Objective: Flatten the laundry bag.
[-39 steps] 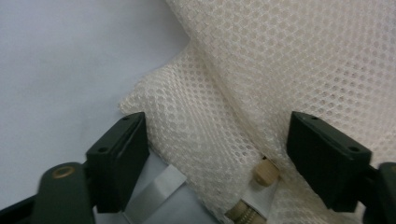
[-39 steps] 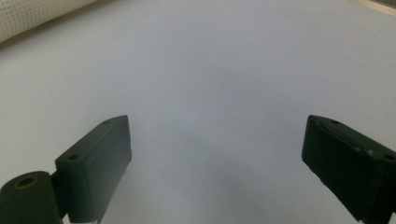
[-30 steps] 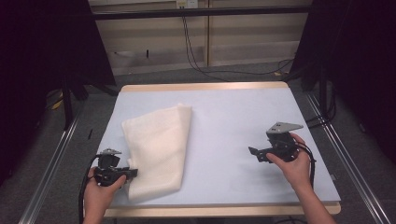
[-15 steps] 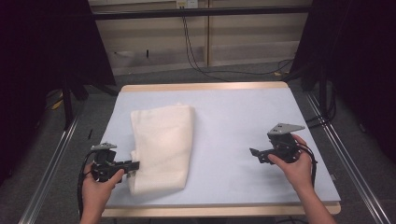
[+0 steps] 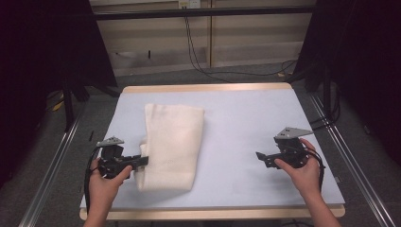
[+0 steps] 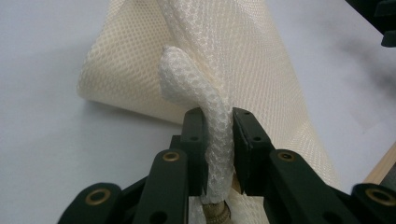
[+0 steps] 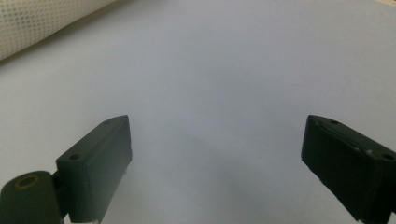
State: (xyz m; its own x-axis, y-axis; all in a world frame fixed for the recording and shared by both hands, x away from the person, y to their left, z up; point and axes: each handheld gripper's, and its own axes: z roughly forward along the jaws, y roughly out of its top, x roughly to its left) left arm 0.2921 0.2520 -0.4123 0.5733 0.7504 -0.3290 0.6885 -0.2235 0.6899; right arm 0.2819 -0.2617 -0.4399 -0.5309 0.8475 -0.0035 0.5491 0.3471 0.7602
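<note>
Wood-edged table (image 5: 208,88), pale blue top. Grey floor (image 5: 227,75) around it, black cables (image 5: 198,52) trailing across. Beige panelled wall (image 5: 236,33) behind, outlet box (image 5: 189,4) up top. Dark curtains (image 5: 42,56) both sides, metal rails (image 5: 52,165) flanking.

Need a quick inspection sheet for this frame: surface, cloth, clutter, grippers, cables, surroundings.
Surface: pale blue table top with a wooden edge, flat and bare apart from the cloth.
Job's things: cream mesh cloth, folded into a long strip on the table's left half; its near left edge is lifted off the top.
Clutter: nothing seen.
Grippers: left gripper shut on a bunched fold of the cloth; right gripper open, held over bare table, apart from the cloth.
Cables: a black cable trails from the left gripper; a black wall cable runs down to the floor behind the table.
Surroundings: dark curtains on both sides, light wall panels behind, grey floor.
</note>
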